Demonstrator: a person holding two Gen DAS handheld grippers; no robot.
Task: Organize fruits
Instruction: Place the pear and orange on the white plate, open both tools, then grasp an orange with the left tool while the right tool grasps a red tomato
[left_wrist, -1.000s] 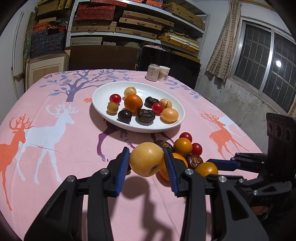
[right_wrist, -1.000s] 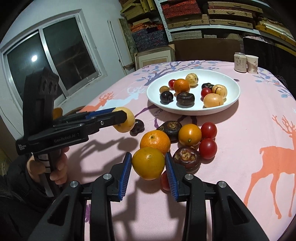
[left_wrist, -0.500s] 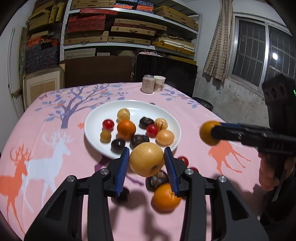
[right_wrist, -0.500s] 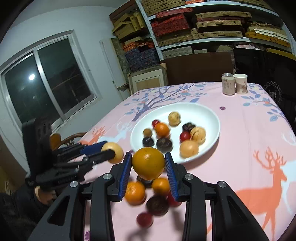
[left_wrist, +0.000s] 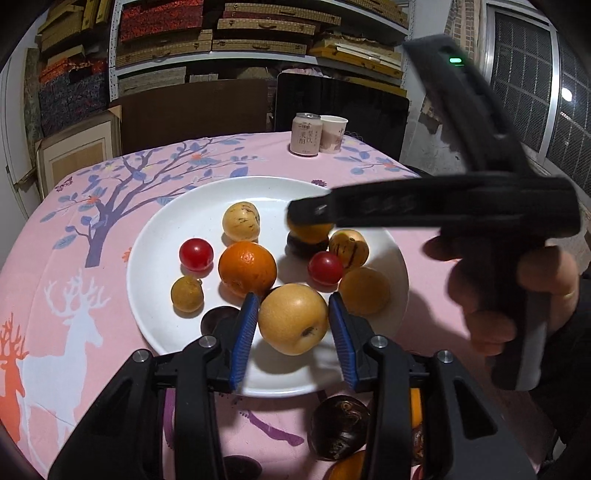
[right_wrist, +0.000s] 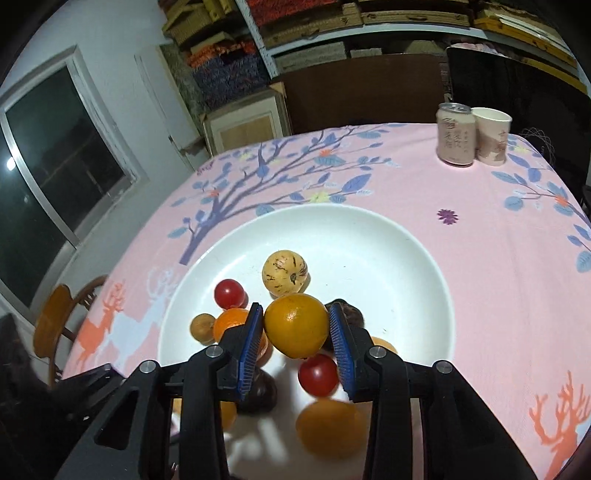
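My left gripper (left_wrist: 293, 321) is shut on a yellow pear (left_wrist: 293, 317) and holds it above the near part of the white plate (left_wrist: 159, 236). My right gripper (right_wrist: 296, 326) is shut on an orange (right_wrist: 296, 325) over the plate (right_wrist: 388, 266); in the left wrist view it (left_wrist: 310, 214) reaches in from the right above the fruit. The plate holds several fruits: an orange (left_wrist: 246, 268), cherry tomatoes (left_wrist: 196, 253), a speckled yellow fruit (left_wrist: 241, 221) and dark ones. More fruit, such as a dark one (left_wrist: 338, 426), lies on the cloth before the plate.
A pink deer-print tablecloth (left_wrist: 74, 266) covers the round table. A drink can (left_wrist: 305, 133) and a paper cup (left_wrist: 333, 133) stand at the table's far edge. Shelves of boxes and a window are behind. A wooden chair (right_wrist: 62, 314) stands at the left.
Both grippers have moved forward with their fruit, from the loose pile on the cloth to over the plate. The right gripper now crosses the left wrist view above the plate.
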